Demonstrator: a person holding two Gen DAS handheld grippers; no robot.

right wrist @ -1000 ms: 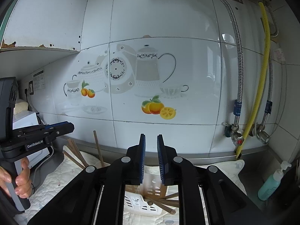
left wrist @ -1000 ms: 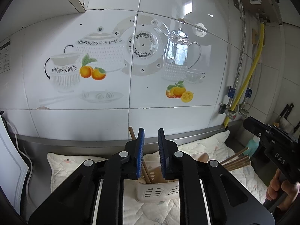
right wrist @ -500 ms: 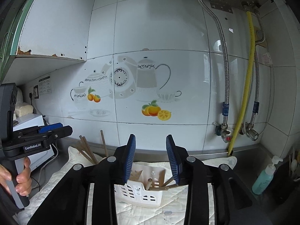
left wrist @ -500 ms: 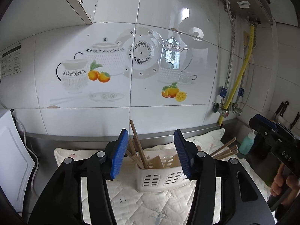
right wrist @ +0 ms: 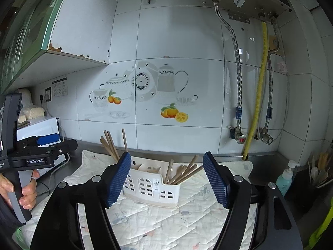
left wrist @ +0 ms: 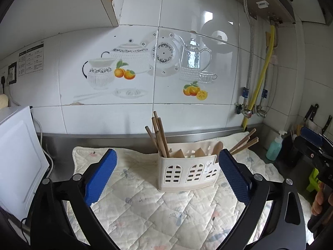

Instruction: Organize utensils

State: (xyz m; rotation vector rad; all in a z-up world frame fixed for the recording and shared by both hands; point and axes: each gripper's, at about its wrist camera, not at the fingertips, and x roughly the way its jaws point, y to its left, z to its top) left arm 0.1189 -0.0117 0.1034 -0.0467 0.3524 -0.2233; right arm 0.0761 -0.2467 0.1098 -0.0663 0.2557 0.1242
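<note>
White tiles sit behind a quilted mat (left wrist: 145, 204). Both grippers, left (left wrist: 166, 177) and right (right wrist: 167, 179), have backed away, jaws opening, nothing between them. Chopsticks (left wrist: 159, 137) now stand in the holder (left wrist: 187, 173) (job looks nearly done).

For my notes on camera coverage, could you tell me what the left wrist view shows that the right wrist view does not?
Only the left wrist view shows the knives on the right-hand wall. Only the right wrist view shows the green cabinet doors and the wall hook. Both show the white utensil caddy holding wooden chopsticks on the quilted mat, the soap bottle, and both grippers, left gripper and right gripper, opening with nothing between the jaws.
</note>
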